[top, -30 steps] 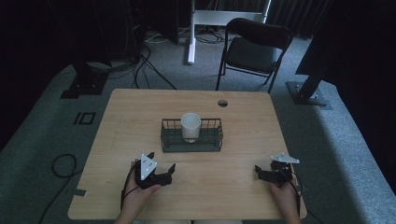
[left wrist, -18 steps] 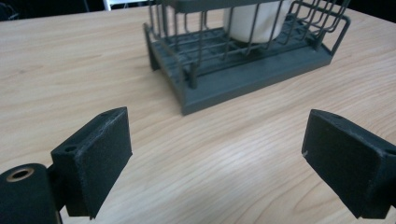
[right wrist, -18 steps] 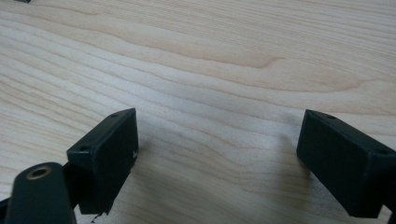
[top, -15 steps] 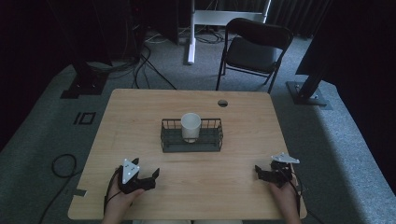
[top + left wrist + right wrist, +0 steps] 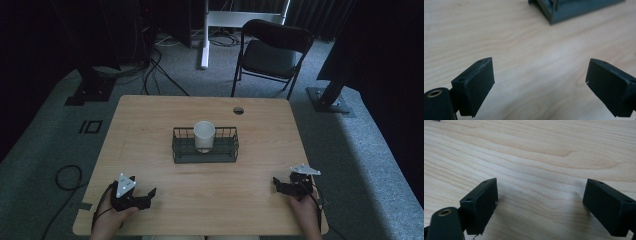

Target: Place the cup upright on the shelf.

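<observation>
A white cup (image 5: 204,135) stands upright inside a dark wire basket (image 5: 183,153) at the middle of the wooden table (image 5: 150,130). My left gripper (image 5: 150,195) rests low at the table's front left, pointing right toward the basket. In the left gripper view its jaws stand open (image 5: 540,82) over bare wood, and a corner of the basket (image 5: 574,11) shows at the top. At the front right sits my right gripper (image 5: 275,183), pointing left. The right gripper view shows it open (image 5: 540,202) with only wood grain between its pads.
A round cable hole (image 5: 238,110) lies near the table's far edge. Behind the table stands a black folding chair (image 5: 272,50). Cables and stand bases lie on the grey carpet to the left and right.
My left hand and gripper have slid leftward along the front edge, farther from the basket. The right gripper has stayed put.
</observation>
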The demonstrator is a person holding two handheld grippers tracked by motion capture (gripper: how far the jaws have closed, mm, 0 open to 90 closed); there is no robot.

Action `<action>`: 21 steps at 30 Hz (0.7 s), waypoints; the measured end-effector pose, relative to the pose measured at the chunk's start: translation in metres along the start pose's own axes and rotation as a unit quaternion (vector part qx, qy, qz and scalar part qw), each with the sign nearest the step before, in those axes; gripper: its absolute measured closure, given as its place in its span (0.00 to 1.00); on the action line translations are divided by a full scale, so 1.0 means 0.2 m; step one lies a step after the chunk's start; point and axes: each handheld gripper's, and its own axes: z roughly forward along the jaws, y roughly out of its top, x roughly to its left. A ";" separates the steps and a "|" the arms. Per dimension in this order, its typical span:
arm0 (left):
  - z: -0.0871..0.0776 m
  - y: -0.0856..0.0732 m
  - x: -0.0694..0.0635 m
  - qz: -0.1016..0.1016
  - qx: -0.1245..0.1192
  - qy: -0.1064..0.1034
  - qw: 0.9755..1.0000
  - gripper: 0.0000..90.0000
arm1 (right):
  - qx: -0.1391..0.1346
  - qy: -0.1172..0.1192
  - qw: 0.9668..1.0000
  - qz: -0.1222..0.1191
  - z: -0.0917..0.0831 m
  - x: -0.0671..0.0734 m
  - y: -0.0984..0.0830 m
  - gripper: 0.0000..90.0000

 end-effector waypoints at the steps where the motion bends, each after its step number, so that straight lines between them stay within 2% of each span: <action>1: -0.01 0.00 0.01 0.007 0.006 -0.004 1.000 0.10 | 0.000 0.000 1.000 0.000 0.00 0.00 0.00 0.14; 3: -0.02 -0.01 0.03 0.008 0.015 -0.016 1.000 0.10 | 0.000 0.000 1.000 0.000 0.00 0.00 0.00 0.14; 5: -0.02 -0.02 0.04 0.008 0.026 -0.016 0.999 0.10 | 0.000 0.000 1.000 0.000 0.00 0.00 0.00 0.14; 8: -0.02 -0.05 0.06 0.002 0.039 -0.011 0.999 0.10 | 0.000 0.000 1.000 0.000 0.00 0.00 0.00 0.14; 9: -0.02 -0.05 0.07 0.006 0.045 -0.009 0.999 0.10 | 0.000 0.000 1.000 0.000 0.00 0.00 0.00 0.14; 12: -0.02 -0.06 0.09 -0.004 0.050 0.006 0.999 0.10 | 0.000 0.000 1.000 0.000 0.00 0.00 0.00 0.14; 15: -0.02 -0.07 0.11 -0.002 0.061 0.020 0.998 0.10 | 0.000 0.000 1.000 0.000 0.00 0.00 0.00 0.14; 17: -0.02 -0.07 0.13 -0.007 0.068 0.020 0.997 0.10 | 0.000 0.000 1.000 0.000 0.00 0.00 0.00 0.14; 19: -0.01 -0.08 0.14 -0.004 0.078 0.027 0.997 0.10 | 0.000 0.000 1.000 0.000 0.00 0.00 0.00 0.14; 20: -0.01 -0.09 0.14 -0.004 0.084 0.026 0.996 0.10 | 0.000 0.000 1.000 0.000 0.00 0.00 0.00 0.14; 21: 0.00 -0.09 0.15 -0.012 0.081 0.021 0.996 0.09 | 0.000 0.000 1.000 0.000 0.00 0.00 0.00 0.14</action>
